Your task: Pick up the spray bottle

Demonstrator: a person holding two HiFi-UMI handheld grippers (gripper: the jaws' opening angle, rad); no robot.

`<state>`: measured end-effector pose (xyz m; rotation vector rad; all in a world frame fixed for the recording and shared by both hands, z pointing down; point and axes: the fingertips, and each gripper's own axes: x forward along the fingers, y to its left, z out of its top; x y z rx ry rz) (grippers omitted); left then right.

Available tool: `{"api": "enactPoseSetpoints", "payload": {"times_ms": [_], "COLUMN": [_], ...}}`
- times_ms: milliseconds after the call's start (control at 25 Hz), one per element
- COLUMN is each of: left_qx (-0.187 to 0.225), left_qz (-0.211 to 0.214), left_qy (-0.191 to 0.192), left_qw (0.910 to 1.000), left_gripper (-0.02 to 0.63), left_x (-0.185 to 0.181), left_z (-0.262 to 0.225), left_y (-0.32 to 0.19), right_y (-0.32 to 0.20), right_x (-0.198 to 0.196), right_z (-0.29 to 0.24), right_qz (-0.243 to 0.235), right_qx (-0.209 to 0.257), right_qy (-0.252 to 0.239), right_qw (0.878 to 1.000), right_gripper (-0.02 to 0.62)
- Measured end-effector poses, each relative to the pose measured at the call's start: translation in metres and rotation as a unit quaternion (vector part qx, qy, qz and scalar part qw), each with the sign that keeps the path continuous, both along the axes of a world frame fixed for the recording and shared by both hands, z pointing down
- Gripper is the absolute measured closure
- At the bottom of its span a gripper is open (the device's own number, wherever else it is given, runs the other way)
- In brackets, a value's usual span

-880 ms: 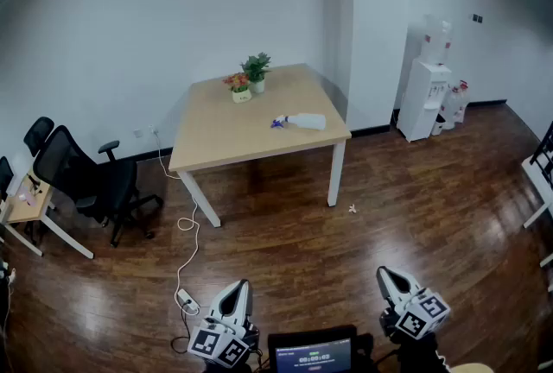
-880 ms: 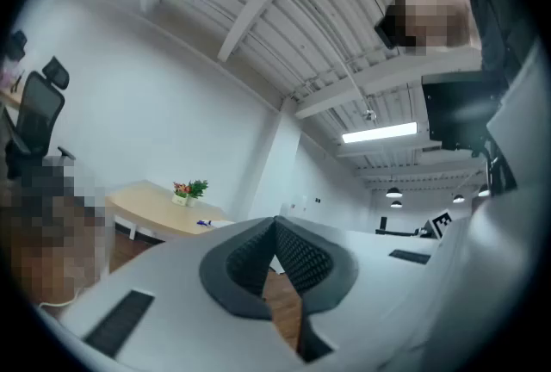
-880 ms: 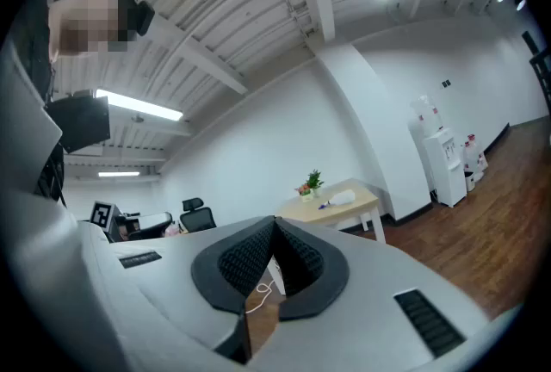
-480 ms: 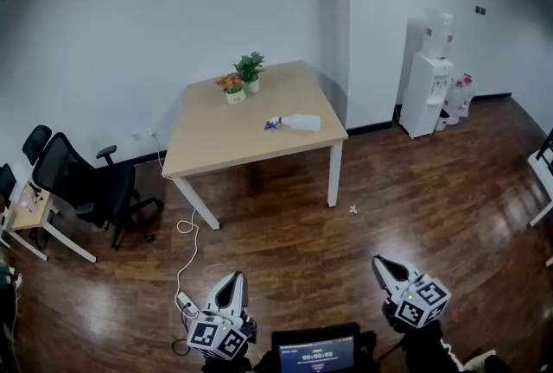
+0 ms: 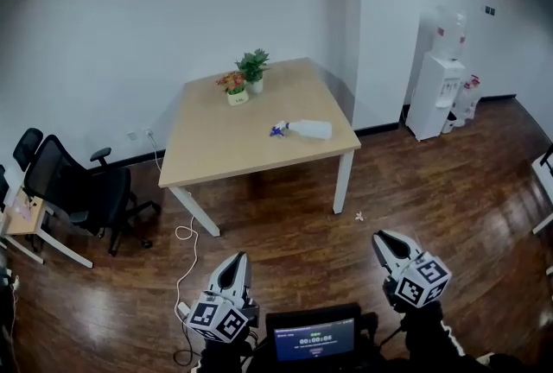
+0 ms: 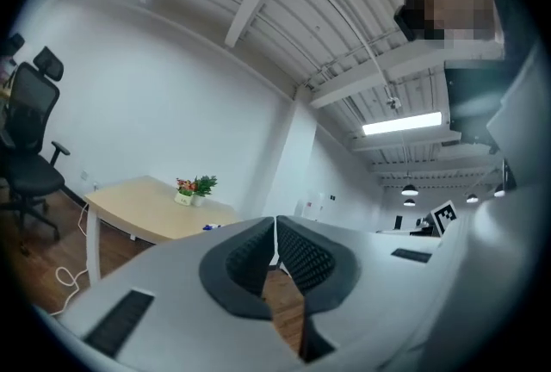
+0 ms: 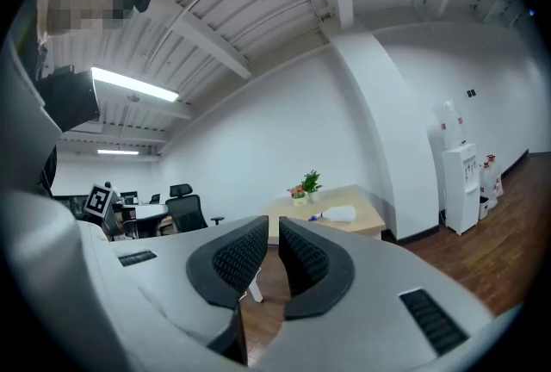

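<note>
A clear spray bottle (image 5: 308,129) with a blue head lies on its side near the right front of a light wooden table (image 5: 216,147). In the right gripper view the spray bottle (image 7: 339,213) shows small on the table's near edge. Both grippers are far from it, low over the floor. My left gripper (image 5: 236,263) is shut with nothing between its jaws, and so is my right gripper (image 5: 384,240). In the left gripper view the table (image 6: 146,211) stands at the left, behind the shut left gripper (image 6: 275,245). The right gripper (image 7: 276,238) points level toward the table.
Two small potted plants (image 5: 245,75) stand at the table's back. A black office chair (image 5: 73,194) and a small desk (image 5: 22,216) are at the left. A white cable (image 5: 186,255) trails on the wooden floor. A water dispenser (image 5: 438,86) stands at the right by a pillar.
The table and bottle have slid slightly down and right in the head view and look a little nearer. Both grippers stay shut at the bottom of the view.
</note>
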<state>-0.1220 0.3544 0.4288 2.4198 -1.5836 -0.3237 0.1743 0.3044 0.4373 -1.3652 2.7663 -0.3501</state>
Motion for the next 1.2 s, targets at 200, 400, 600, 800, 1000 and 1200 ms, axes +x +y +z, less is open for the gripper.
{"api": "enactPoseSetpoints", "payload": {"times_ms": [200,400,600,800,1000,1200], "left_qx": [0.008,0.012,0.001,-0.006,-0.029,-0.05], "left_qz": [0.024,0.001,-0.007,-0.006,-0.014,0.007], "left_qy": [-0.029,-0.04,-0.056,-0.063,-0.069,-0.078], "left_qw": [0.9993,0.9991,0.9984,0.998,0.9971,0.9957], "left_gripper": [0.549,0.549,0.548,0.505,0.505,0.505], "left_x": [-0.036,-0.06,-0.052,-0.016,-0.025,-0.049], "left_z": [-0.018,-0.026,-0.024,-0.041,-0.033,-0.013], "left_y": [-0.099,-0.205,-0.326,-0.424,-0.516,-0.611], "right_y": [-0.094,-0.198,-0.324,-0.433,-0.532,-0.627], "right_x": [-0.051,-0.079,-0.079,-0.066,-0.096,-0.136], "right_z": [-0.031,-0.045,-0.041,-0.054,-0.054,-0.029], "right_qz": [-0.01,-0.029,-0.063,-0.105,-0.148,-0.157], "right_qx": [0.02,0.023,0.016,0.026,0.0,-0.025], "right_qy": [0.016,0.044,0.067,0.101,0.124,0.19], "right_qw": [1.0,0.998,0.996,0.989,0.981,0.969], "right_gripper": [0.514,0.514,0.403,0.331,0.272,0.176]}}
